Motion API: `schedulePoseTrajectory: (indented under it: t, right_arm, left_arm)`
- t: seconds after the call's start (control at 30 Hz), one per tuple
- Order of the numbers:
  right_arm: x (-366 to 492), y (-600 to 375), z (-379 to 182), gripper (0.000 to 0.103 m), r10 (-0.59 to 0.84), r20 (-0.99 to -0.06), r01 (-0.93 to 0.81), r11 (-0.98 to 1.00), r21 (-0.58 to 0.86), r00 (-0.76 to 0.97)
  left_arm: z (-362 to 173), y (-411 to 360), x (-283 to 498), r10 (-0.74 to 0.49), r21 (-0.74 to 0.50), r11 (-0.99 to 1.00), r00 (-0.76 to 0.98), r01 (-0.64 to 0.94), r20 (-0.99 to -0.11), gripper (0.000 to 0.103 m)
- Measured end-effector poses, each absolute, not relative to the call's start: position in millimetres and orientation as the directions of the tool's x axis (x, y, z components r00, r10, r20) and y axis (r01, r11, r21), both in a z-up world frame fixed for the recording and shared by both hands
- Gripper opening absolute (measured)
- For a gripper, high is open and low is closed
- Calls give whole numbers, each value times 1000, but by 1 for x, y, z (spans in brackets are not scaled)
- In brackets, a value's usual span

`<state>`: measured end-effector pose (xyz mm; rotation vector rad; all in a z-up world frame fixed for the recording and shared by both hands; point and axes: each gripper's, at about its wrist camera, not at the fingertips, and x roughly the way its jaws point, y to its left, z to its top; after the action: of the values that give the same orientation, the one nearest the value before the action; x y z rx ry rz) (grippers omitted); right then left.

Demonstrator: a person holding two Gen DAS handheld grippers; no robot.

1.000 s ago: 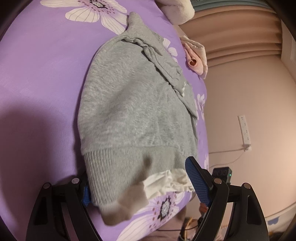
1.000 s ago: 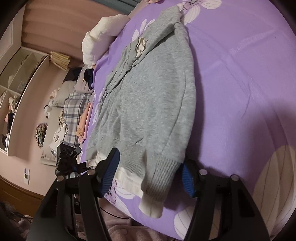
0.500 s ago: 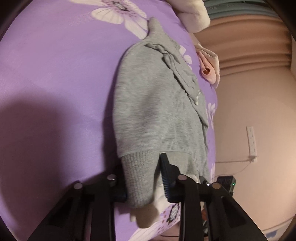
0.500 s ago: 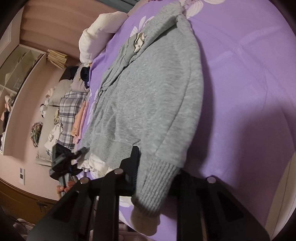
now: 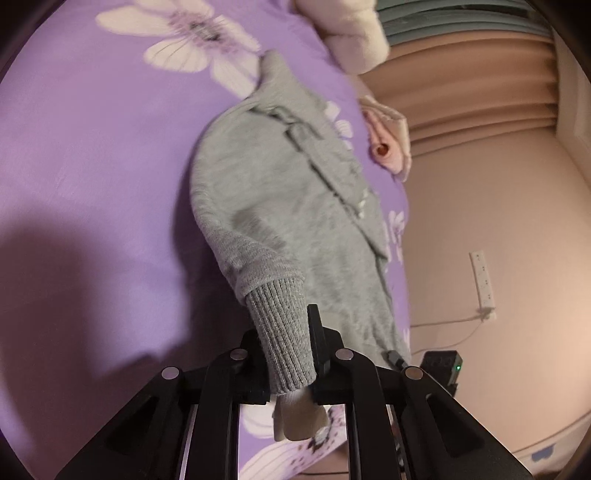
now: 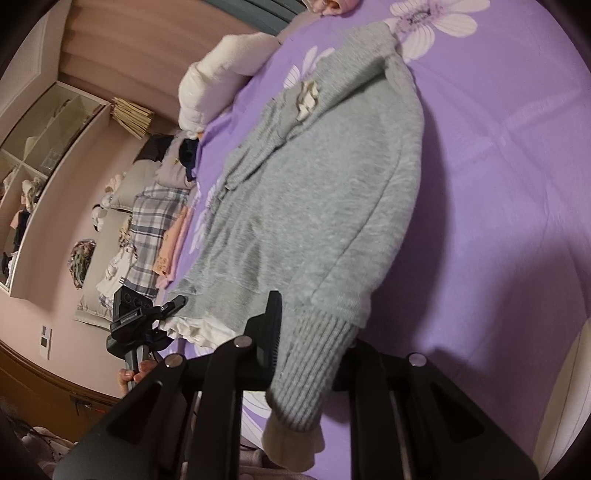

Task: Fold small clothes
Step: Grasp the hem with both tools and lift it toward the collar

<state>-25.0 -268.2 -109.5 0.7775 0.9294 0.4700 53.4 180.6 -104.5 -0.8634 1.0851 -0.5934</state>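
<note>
Your left tool (image 5: 288,354) now clamped on gray sweater (image 5: 288,206) ribbed hem, your right tool (image 6: 310,350) closing on its cuff, both previously apart

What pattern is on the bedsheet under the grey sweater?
Plain purple bedsheet with large white flowers, clearest in the right wrist view, beneath the grey sweater.

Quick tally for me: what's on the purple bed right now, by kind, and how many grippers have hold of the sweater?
Grey sweater: 1
Pink garment near the bed's edge: 1
Cream plush bundle: 1
Grippers shut on the ribbed hem: 2, left gripper and right gripper
Total: 5
</note>
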Motion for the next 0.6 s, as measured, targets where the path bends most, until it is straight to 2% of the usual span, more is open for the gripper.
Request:
schedulePoseTrajectory:
  t: [0.37, 0.6]
  right_arm:
    - [-15, -265, -77, 13, 692, -384, -151, 579, 801, 612]
    - [-5, -268, -54, 13, 684, -324, -196, 566, 800, 654]
  left_arm:
    - [-78, 169, 71, -805, -856, 509, 402, 91, -436, 11]
    - [-57, 171, 89, -815, -871, 473, 440, 132, -376, 11]
